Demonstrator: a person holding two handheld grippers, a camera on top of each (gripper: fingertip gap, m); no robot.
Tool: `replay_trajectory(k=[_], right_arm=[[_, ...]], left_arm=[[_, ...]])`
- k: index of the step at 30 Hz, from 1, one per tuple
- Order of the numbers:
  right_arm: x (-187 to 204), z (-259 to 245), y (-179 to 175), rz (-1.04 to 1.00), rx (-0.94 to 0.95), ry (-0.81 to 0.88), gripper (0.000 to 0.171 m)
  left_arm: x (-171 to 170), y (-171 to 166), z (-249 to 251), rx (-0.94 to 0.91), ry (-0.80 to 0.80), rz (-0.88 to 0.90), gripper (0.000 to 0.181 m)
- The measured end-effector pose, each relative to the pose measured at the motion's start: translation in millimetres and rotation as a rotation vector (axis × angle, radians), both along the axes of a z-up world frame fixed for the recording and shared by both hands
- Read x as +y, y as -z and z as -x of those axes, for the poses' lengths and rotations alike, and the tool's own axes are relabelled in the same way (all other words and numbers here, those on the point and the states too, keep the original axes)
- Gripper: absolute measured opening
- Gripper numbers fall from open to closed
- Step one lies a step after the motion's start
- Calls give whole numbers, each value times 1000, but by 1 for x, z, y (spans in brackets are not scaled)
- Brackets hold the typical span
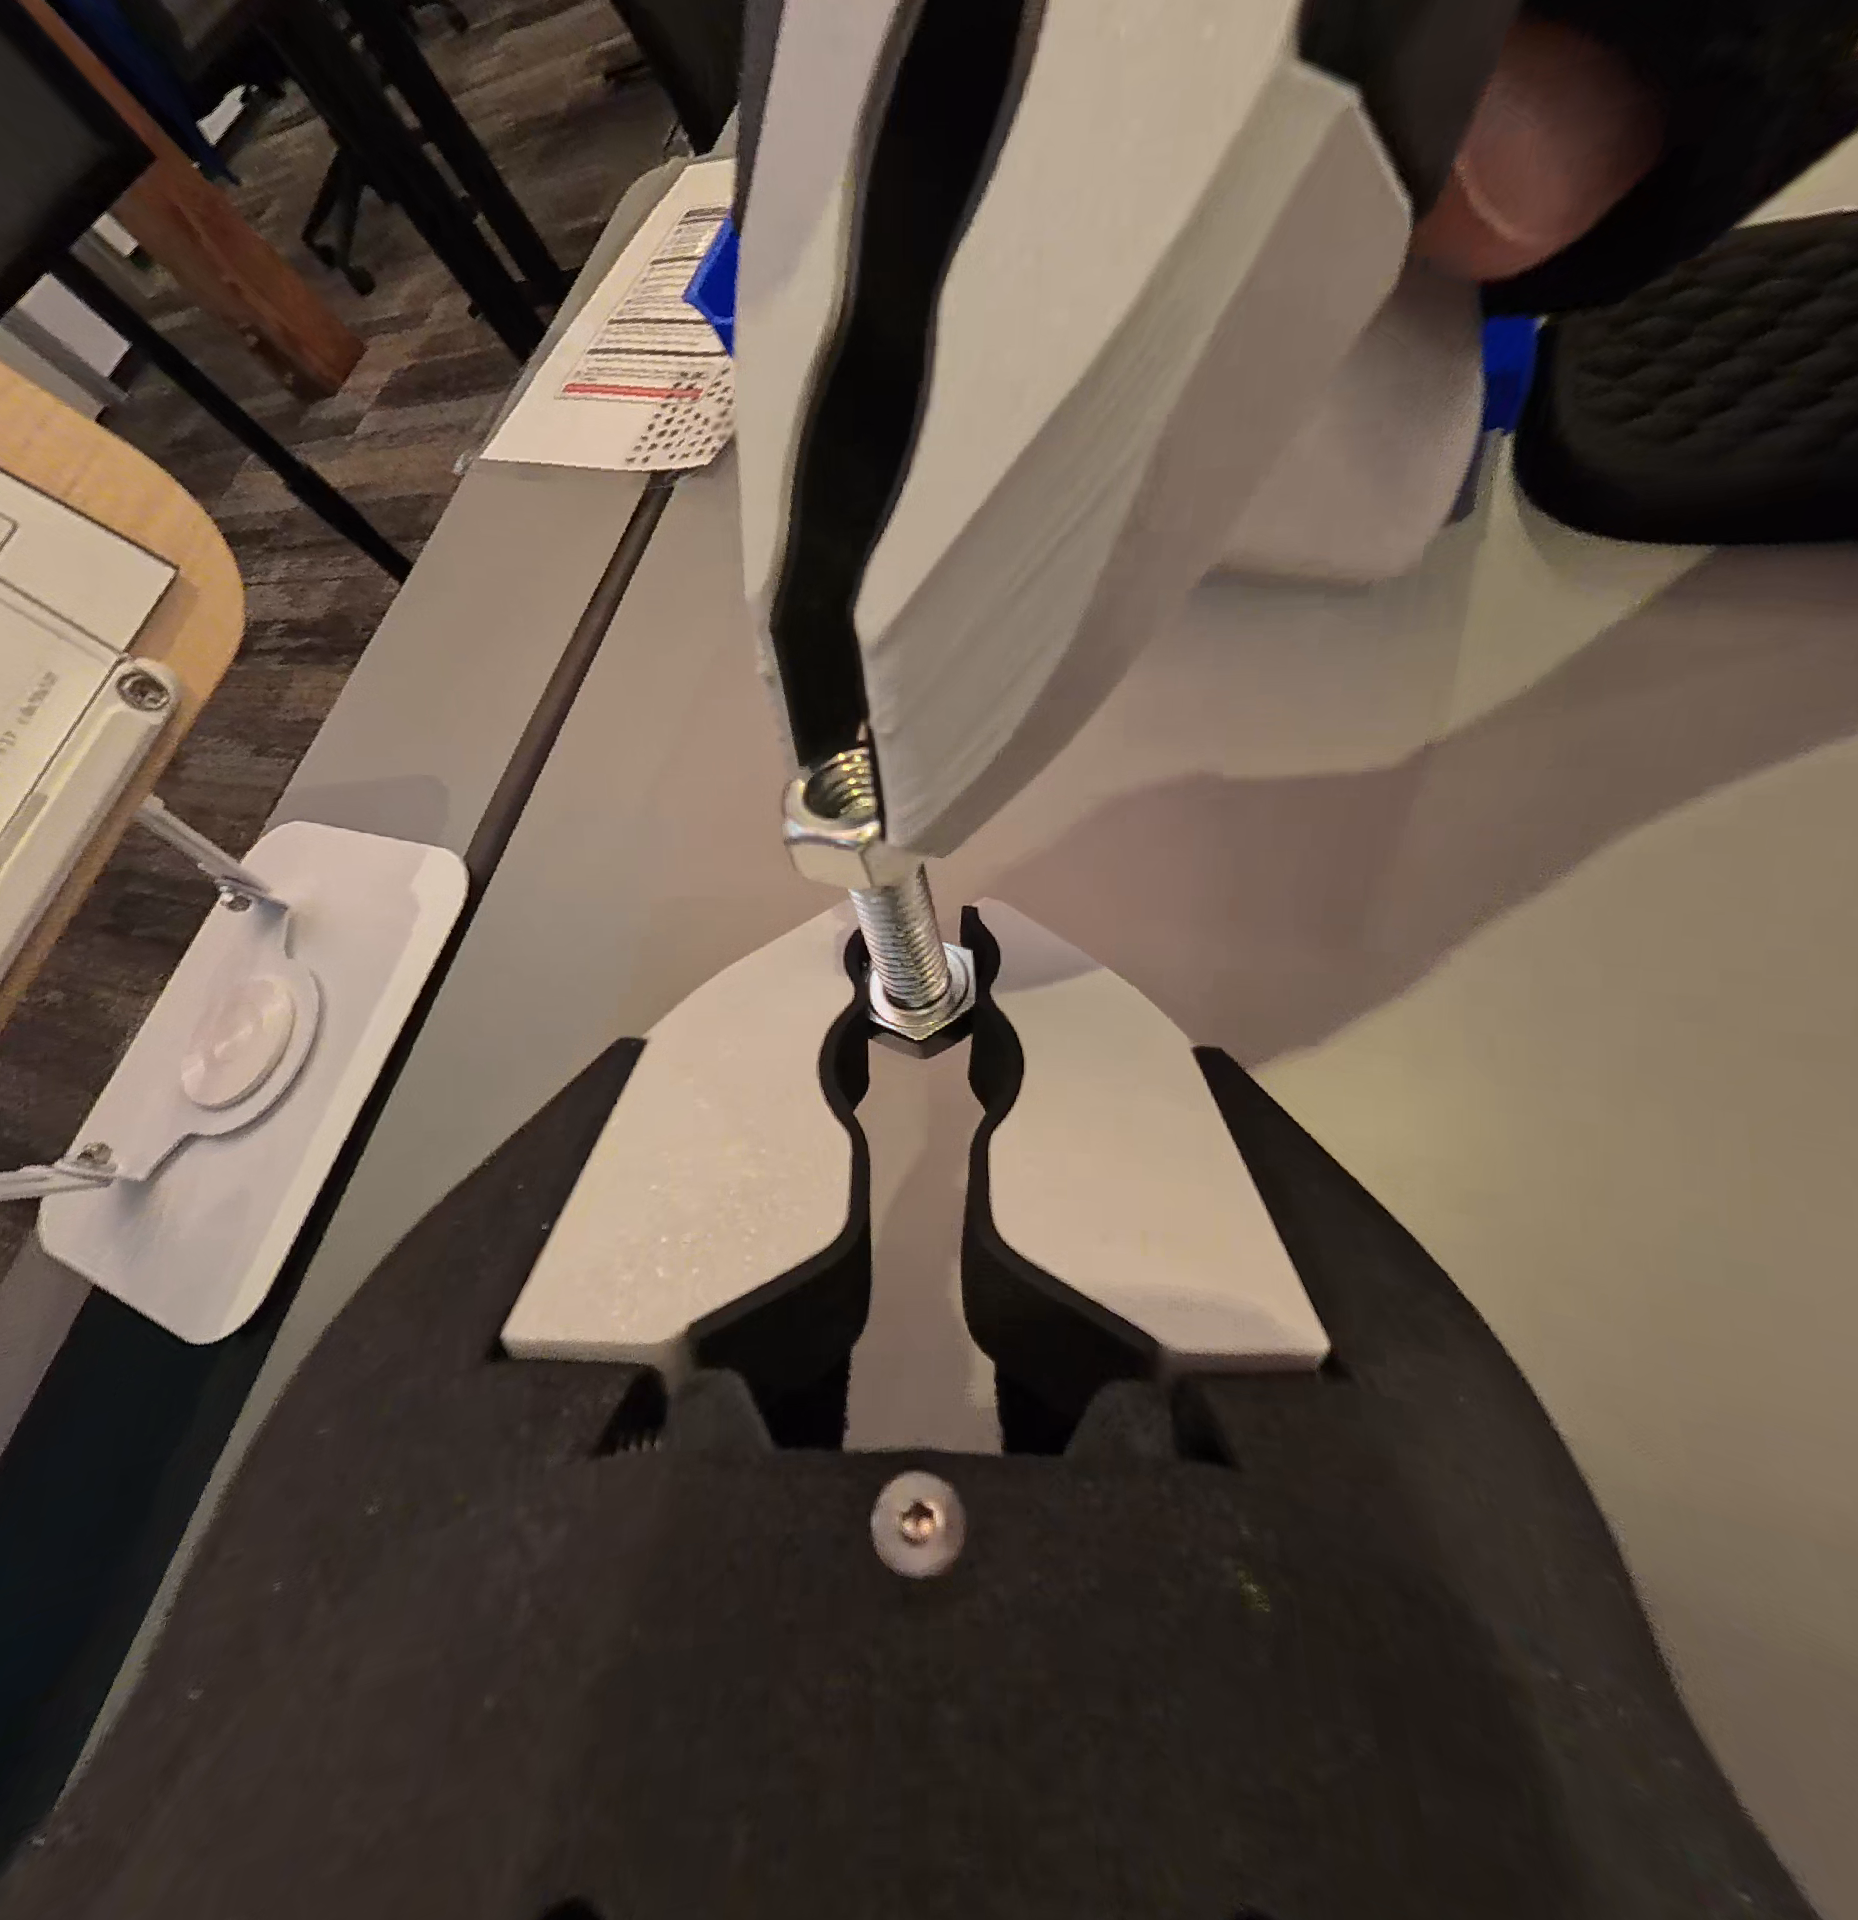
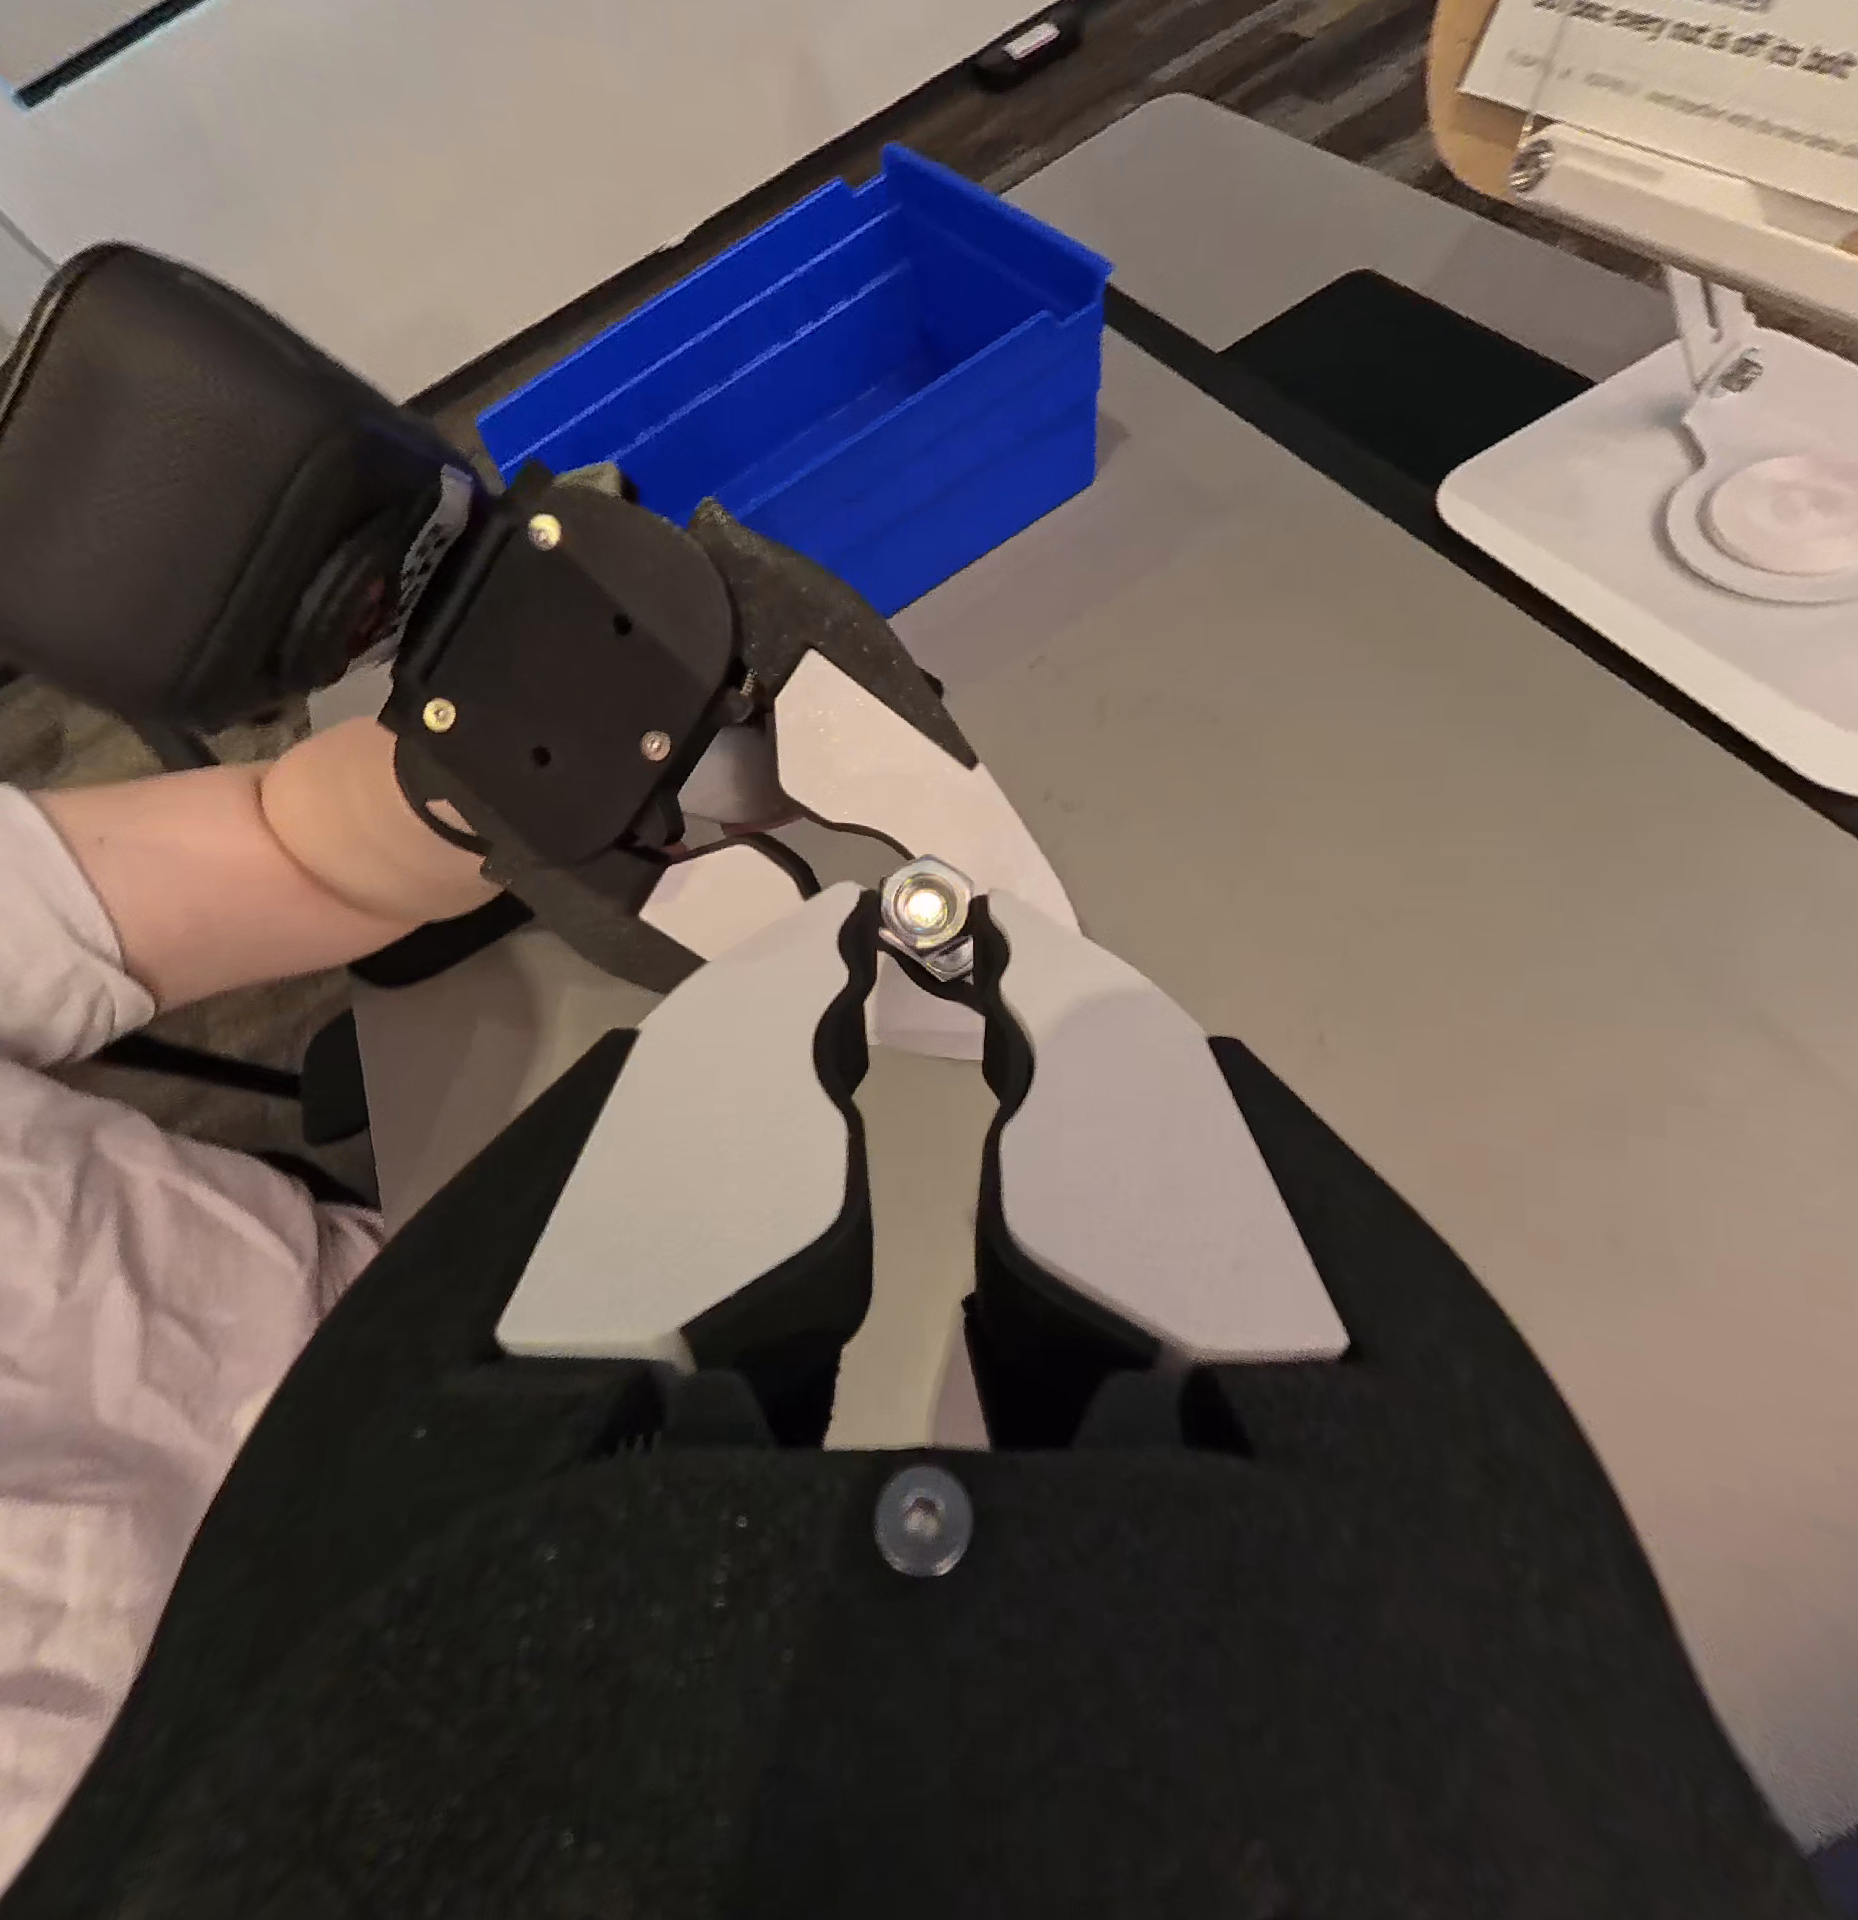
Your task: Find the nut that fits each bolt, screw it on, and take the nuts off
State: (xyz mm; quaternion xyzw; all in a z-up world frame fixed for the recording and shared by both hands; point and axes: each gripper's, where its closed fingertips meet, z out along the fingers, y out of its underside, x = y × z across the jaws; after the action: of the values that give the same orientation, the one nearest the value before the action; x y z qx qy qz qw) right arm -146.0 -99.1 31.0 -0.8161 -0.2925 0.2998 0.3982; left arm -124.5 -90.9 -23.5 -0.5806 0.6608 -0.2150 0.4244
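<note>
A silver bolt [image 1: 904,940] points up from my left gripper [image 1: 920,977], which is shut on its hex head. A silver hex nut [image 1: 831,826] sits at the tip of the threaded shaft. My right gripper [image 1: 842,769] comes down from above and is shut on that nut. In the right wrist view the nut [image 2: 925,902] lies between my right gripper's tips [image 2: 925,920], and the bolt's bright end shows in its hole. The left gripper [image 2: 561,665] reaches in from the left there, held by a hand; its tips are hidden.
A blue open bin [image 2: 831,384] stands on the grey table [image 2: 1320,831] behind the grippers. A white stand base [image 2: 1735,561] sits at the table's right edge, also in the left wrist view [image 1: 250,1070]. A printed sheet [image 1: 644,353] lies near the far edge. My right fingertips sit around 6 cm from my left ones.
</note>
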Motion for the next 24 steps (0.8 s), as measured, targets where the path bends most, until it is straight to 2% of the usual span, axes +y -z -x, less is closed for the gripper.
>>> replay_trajectory(k=[6, 24], right_arm=[[5, 2, 0, -7, 2, 82, 17], [3, 9, -13, -37, 0, 40, 18]], left_arm=[[5, 1, 3, 6, -44, 13, 14], [2, -14, 5, -51, -19, 28, 14]])
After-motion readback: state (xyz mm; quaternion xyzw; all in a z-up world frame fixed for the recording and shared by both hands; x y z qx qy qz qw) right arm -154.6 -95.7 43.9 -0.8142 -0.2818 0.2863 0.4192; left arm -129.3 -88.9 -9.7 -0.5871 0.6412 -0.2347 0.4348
